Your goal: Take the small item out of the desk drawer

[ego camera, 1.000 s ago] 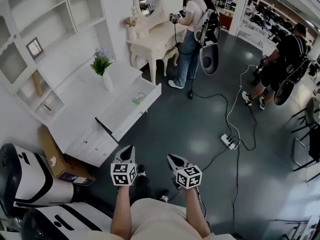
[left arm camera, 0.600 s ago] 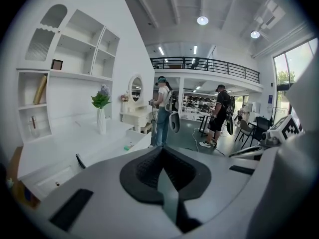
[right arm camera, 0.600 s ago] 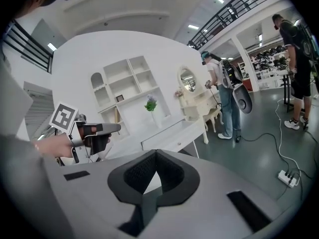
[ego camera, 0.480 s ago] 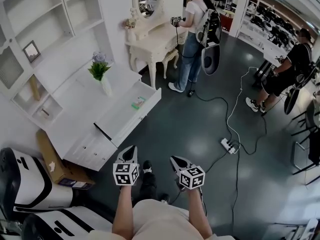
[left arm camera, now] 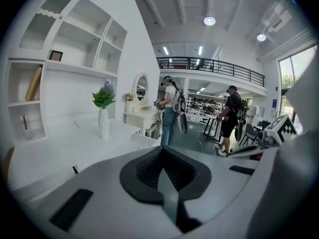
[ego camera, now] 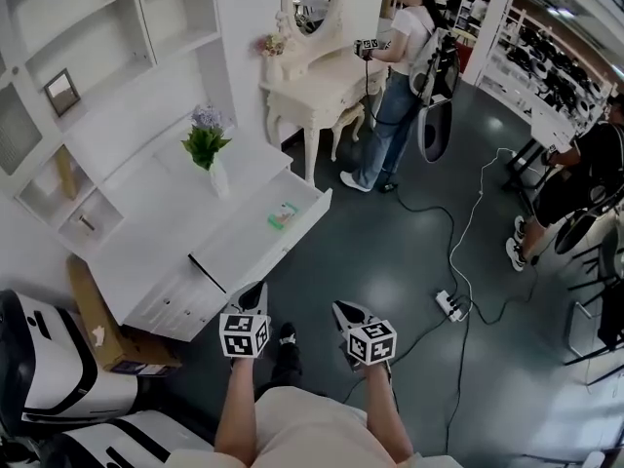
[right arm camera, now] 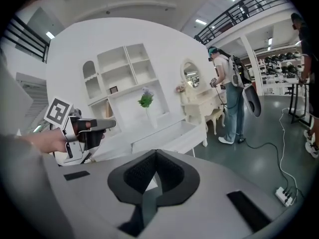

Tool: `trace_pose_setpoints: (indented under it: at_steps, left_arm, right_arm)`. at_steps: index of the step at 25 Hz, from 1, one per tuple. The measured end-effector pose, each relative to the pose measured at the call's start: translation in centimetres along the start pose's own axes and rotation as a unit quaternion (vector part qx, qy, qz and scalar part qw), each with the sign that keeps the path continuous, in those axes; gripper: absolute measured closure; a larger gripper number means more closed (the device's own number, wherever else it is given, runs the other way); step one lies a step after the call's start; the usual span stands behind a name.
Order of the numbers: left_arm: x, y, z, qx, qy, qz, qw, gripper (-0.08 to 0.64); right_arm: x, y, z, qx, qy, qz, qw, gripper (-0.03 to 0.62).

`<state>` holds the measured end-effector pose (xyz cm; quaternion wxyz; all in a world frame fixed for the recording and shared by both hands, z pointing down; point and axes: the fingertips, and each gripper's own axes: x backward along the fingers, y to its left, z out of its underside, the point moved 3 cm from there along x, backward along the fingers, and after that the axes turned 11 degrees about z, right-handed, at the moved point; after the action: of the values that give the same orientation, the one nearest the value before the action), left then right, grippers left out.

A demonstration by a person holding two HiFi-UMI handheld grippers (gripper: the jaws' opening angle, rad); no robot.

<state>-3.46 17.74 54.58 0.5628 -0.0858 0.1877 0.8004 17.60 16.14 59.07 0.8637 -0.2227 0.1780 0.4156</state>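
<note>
While both claws hang low over the dark floor [ego camera: 390,261], the head view shows the white desk [ego camera: 161,213] well ahead on the left. Its drawer [ego camera: 244,244] is pulled out wide. The small item [ego camera: 284,215] lies flat inside the drawer, near its far end and close to the front wall. It is greenish and too small to make out further. The left claw [ego camera: 252,292] and right claw [ego camera: 342,309] point towards the drawer, well apart from it.

In the left gripper view, that claw's two pads are pressed together with nothing between them. Beyond them a vase [left arm camera: 103,124] of greenery stands on the desk top. The item does not show here.

In the right gripper view, its pads also meet at the tips and hold nothing. The open drawer [right arm camera: 172,132] sits beyond them, its inside hidden by the near wall.

To my eye the item looks thin and light, perhaps a small packet. It would likely slide on the smooth drawer bottom if nudged. I'd pinch it across its short sides from above, with the pads clear of the drawer wall.
</note>
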Motion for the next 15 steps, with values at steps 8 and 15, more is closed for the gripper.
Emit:
trace_pose_setpoints:
  at_steps: [8, 15]
  left_arm:
    - [-8.0, 7.8, -4.9, 0.027, -0.009, 0.04, 0.9988, 0.543]
    - [-12.7, 14.2, -7.0, 0.043, 0.0, 0.064, 0.997, 0.545]
  right_arm:
    - [-9.8, -1.6, -7.4, -0.003, -0.002, 0.025, 1.0, 0.568]
    - [-16.8, -2.0, -11.6, -0.021, -0.005, 0.047, 0.999, 0.568]
